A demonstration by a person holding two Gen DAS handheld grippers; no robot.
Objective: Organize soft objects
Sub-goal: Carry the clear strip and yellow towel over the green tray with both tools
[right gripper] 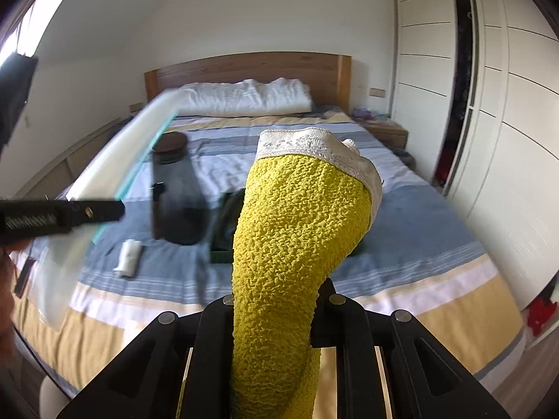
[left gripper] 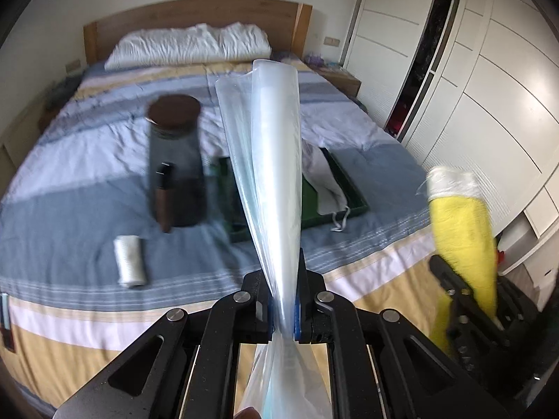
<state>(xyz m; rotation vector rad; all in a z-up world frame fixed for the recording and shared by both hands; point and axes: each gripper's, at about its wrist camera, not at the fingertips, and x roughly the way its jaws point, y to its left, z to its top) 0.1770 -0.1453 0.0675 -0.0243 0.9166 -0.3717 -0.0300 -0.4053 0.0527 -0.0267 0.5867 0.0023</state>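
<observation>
Left gripper (left gripper: pixel 283 309): clamping a clear plastic bag (left gripper: pixel 265 146), jaws pinching it tight, held up over the foot of the bed (left gripper: pixel 87 160). Showing blurred at the left edge of the right wrist view (right gripper: pixel 104 211).
Plastic bag: standing up from the jaws as a translucent bluish funnel, mouth facing away; its lower end is running out of the bottom of the left wrist view. Streaked by motion in the right wrist view (right gripper: pixel 115 160).
Right gripper (right gripper: pixel 276 300): gripping a yellow sock (right gripper: pixel 297 230), also held over the foot of the bed, to the right of the bag. Fingertips mostly covered by the fabric.
Yellow sock: nubbly terry knit, white lace-trimmed cuff pointing up and away; lower part is dropping out of frame. Also showing in the left wrist view (left gripper: pixel 457 216).
White roll (left gripper: pixel 130 261): lying on the bed's blue stripe near the foot end; too blurred to tell what fabric.
Dark jar (left gripper: pixel 176 160): standing on the bed behind the roll, brown lid; contents blurred, cannot tell.
Green tray (left gripper: pixel 353 188): sitting on the bed right of the jar, largely hidden behind the bag; a white cloth (left gripper: pixel 326 181) is lying in it, a loop hanging over the rim.
Pillow (left gripper: pixel 188 47): white, lying at the head of the bed against the wooden headboard (left gripper: pixel 195 10).
</observation>
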